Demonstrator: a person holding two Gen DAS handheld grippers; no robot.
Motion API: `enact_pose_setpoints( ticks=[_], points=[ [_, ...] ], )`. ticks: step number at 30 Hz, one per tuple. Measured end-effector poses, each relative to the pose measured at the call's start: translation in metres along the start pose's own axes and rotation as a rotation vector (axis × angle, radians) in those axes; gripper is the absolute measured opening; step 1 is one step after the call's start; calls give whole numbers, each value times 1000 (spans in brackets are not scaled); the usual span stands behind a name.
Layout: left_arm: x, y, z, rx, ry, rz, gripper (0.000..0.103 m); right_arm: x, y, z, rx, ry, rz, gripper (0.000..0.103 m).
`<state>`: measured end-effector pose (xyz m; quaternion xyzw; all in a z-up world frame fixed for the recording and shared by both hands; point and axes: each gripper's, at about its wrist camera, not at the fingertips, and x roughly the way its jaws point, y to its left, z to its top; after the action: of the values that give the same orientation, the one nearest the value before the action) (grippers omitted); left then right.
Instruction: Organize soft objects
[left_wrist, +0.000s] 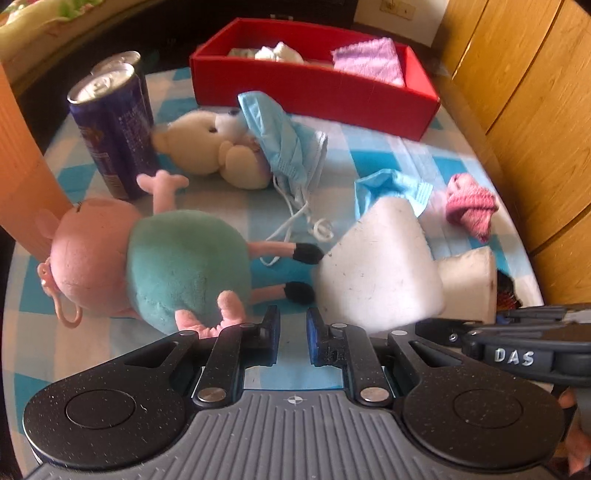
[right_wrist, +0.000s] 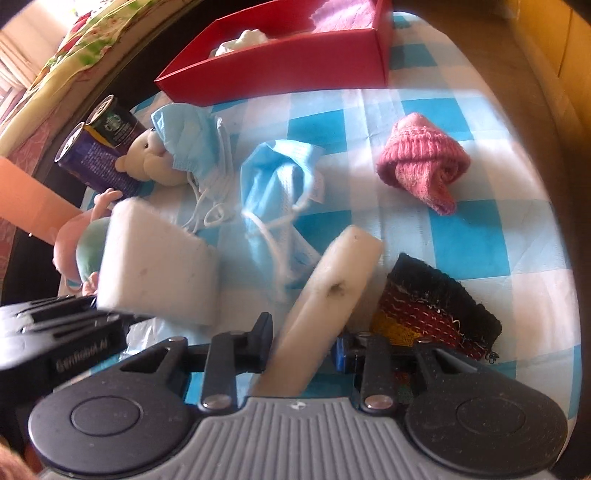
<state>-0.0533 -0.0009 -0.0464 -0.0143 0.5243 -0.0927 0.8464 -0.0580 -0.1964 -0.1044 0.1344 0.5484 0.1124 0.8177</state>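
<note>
Between the fingers of the right tool (right_wrist: 301, 341) stands a white sponge (right_wrist: 332, 295), gripped at its lower end, light and squashy, while the left tool (left_wrist: 291, 338) hangs open, empty, above the worktop (left_wrist: 388, 155).

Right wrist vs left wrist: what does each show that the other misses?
Only the right wrist view: the right gripper shut on a white foam bar, the whole dark embroidered patch beside it, and the Starbucks logo on the rear can.

Only the left wrist view: the left gripper, fingers slightly apart and empty, the full pig plush, and wooden panels.

Both: red box, teddy bear, blue face masks, pink knit sock, white foam block, checkered tablecloth.
</note>
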Motion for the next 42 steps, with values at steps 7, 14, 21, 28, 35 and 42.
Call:
enact_pose_setpoints(
  ticks=[7, 14, 21, 28, 35, 42],
  points=[
    [-32, 4, 5, -150, -97, -164, 50, 8, -1, 2, -1, -11, 64, 9],
    [-34, -27, 35, -66, -98, -121, 59, 2, 17, -1, -104, -66, 105, 9],
    [-12, -38, 44, -56, 8, -108, 43, 4, 35, -12, -206, -83, 119, 9],
    [-29, -47, 53, 50, -1, -72, 64, -9, 44, -16, -259, -183, 168, 9],
    [-10, -26, 48, -10, 45, -101, 63, -1, 43, -18, -248, -158, 200, 9],
    [-18, -13, 47, -60, 9, -157, 40, 3, 12, -13, -110, -75, 158, 9]
  ],
)
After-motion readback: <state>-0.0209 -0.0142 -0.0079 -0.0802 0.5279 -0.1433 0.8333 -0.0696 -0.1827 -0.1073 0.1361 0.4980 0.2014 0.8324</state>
